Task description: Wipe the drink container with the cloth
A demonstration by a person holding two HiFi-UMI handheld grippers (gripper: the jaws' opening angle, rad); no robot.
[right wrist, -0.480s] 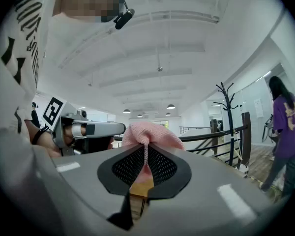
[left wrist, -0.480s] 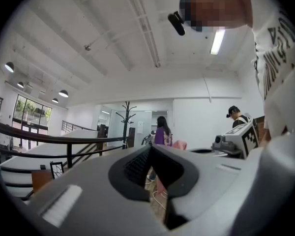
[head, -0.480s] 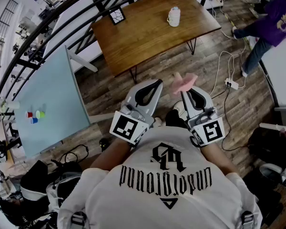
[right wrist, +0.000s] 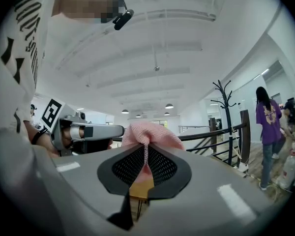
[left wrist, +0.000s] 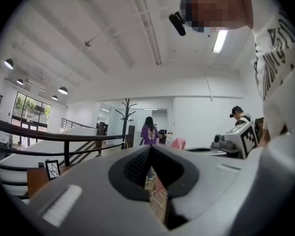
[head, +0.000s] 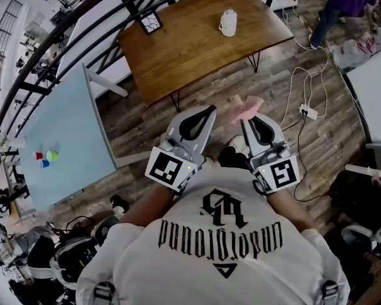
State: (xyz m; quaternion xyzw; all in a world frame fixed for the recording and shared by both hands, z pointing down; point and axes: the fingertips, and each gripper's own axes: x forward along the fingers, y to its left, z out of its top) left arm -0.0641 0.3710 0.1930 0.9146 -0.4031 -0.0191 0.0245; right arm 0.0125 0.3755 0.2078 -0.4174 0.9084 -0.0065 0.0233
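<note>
- Head view: the white, upright, jug-like drink container stands at the upper centre of the frame, on the far right part of the brown wooden table.
- Head view: both grippers are at the frame centre, over the plank floor and short of the table's near edge. The container is well apart from them.
- Head view: the left gripper points up and slightly right, and the right gripper points up and slightly left. The container lies nearly straight ahead, between their two lines.
- Head view: the pink knitted cloth projects from the tip of the right gripper. Judgement: neither gripper is clearly nearer, so the cloth must travel forward over the table edge before wiping can begin.
- Left gripper view: the left gripper's jaws are together with nothing between them. The container does not show. The cloth appears as a small pink patch right of centre.
- Right gripper view: the right gripper's jaws are clamped on the cloth, which bunches above the tips at the frame centre. The left gripper shows at centre left. The container is out of frame.
</note>
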